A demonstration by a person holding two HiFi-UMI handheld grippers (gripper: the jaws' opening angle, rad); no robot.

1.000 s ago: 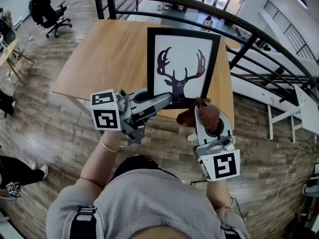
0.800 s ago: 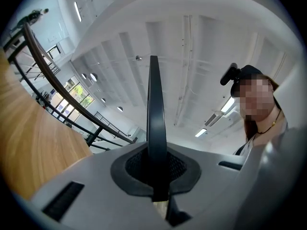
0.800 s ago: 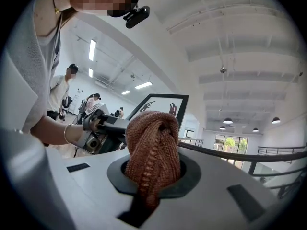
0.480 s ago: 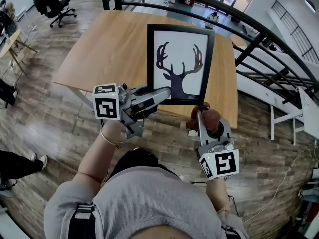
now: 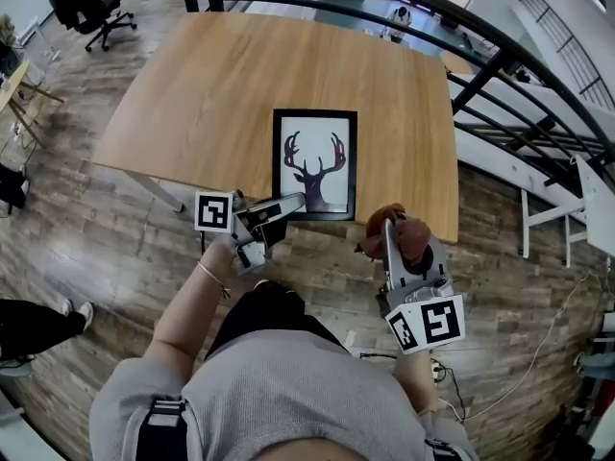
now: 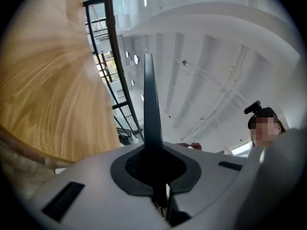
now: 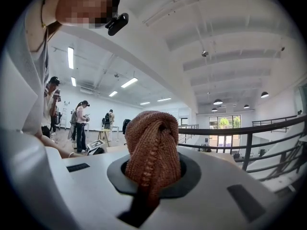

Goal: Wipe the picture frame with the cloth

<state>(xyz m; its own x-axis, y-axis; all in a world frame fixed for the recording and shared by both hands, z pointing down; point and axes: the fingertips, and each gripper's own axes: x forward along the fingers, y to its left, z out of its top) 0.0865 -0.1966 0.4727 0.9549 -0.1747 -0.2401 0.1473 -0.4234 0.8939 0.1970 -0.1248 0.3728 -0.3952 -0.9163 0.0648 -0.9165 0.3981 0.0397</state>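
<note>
Frame pinched, cloth clamped, at the near edge of the table (image 5: 192,94).
Grips the picture frame (image 5: 314,164) by its near edge in the left gripper (image 5: 294,203), fingers almost closed, frame flat ahead of them; clamps a bunched brown knitted cloth (image 5: 411,230) in the right gripper (image 5: 392,236) fingers, just right of the frame.

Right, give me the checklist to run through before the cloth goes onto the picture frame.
1. Left gripper holding the picture frame: ok, jaws shut on its near left corner.
2. Cloth in the right gripper: ok, bunched between the shut jaws.
3. Frame fully down on the table: cannot tell; it looks flat in the head view.
4. Cloth touching the frame: not ok; it is apart from the frame, past the table's near edge.
5. Frame's face free to wipe: ok, nothing lies on it.
</note>
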